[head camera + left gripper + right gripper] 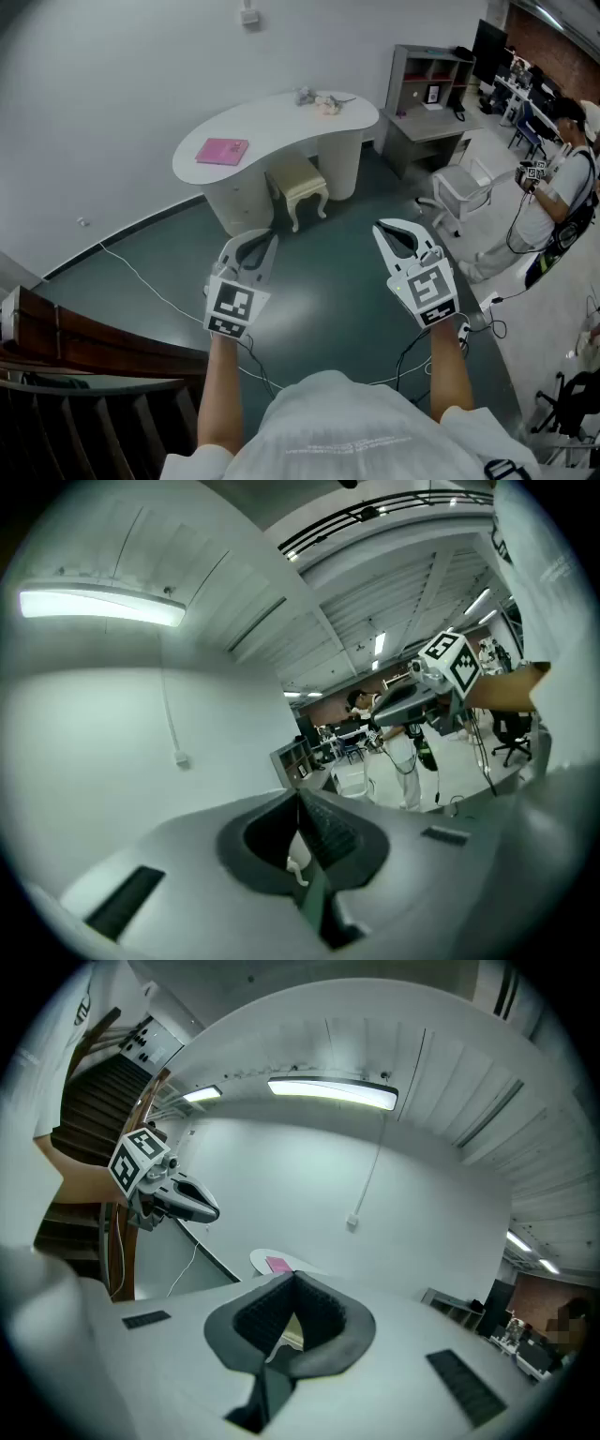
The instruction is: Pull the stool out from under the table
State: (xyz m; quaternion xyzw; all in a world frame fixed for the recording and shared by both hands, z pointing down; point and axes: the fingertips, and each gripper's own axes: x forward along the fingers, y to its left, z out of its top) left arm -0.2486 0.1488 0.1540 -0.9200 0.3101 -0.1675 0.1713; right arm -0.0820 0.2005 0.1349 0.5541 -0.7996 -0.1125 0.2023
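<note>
Both claws are closed tight with nothing between them. In its own view, the left gripper (265, 240) has its two ribbed pads meeting at the tip, and the right gripper (382, 231) shows the same in its view (no gap at the tips on either one). The person holds them side by side in the air over the dark green floor (337, 291), pointing forward, and neither touches anything.

The stool (298, 185) is cream with curved legs. It stands well ahead of both grippers, between the supports of the white curved table (281, 120), with the back of its seat under the table's edge and the front sticking out. A pink book (222, 151) lies on the tabletop to the left. A white cable (141, 277) runs across the floor near the left gripper. Another person (555, 192) stands far off to the right, beside a white chair (464, 192).
</note>
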